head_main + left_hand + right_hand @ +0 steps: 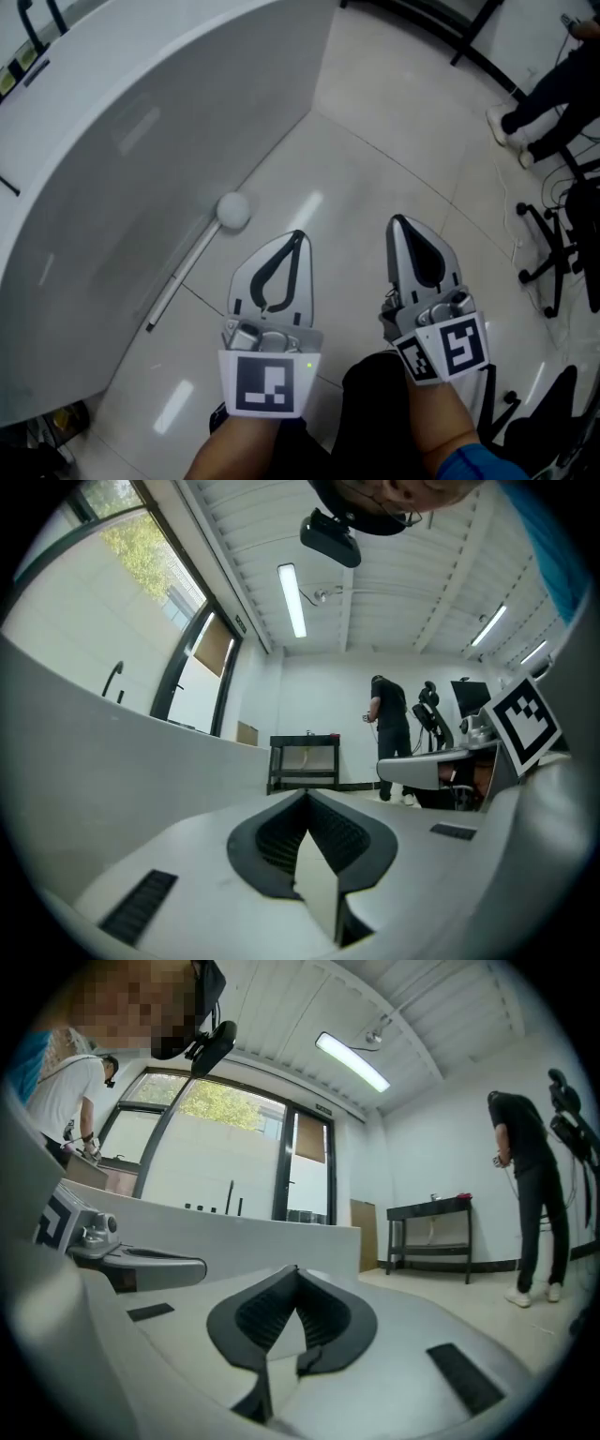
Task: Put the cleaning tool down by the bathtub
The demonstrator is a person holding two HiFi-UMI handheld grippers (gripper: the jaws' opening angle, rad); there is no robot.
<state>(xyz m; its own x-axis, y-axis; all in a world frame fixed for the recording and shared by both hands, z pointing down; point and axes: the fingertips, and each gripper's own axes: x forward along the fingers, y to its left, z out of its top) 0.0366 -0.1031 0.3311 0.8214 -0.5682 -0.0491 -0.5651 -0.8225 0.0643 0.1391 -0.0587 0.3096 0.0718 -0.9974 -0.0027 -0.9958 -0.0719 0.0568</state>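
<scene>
Care is all that remains, I judge: your left gripper [297,236] and right gripper [397,223] are clenched on nothing, and the cleaning tool [191,267] lies on the floor [375,141] just beside the bathtub [141,141], so lift away without nudging it.

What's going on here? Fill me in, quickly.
A person holds the left gripper and the right gripper over the tiled floor beside the white bathtub. Both grippers are shut with nothing in them. The long-handled cleaning tool, with its round white head, lies on the floor along the tub's wall, and neither gripper touches it. The put-down looks done.
</scene>
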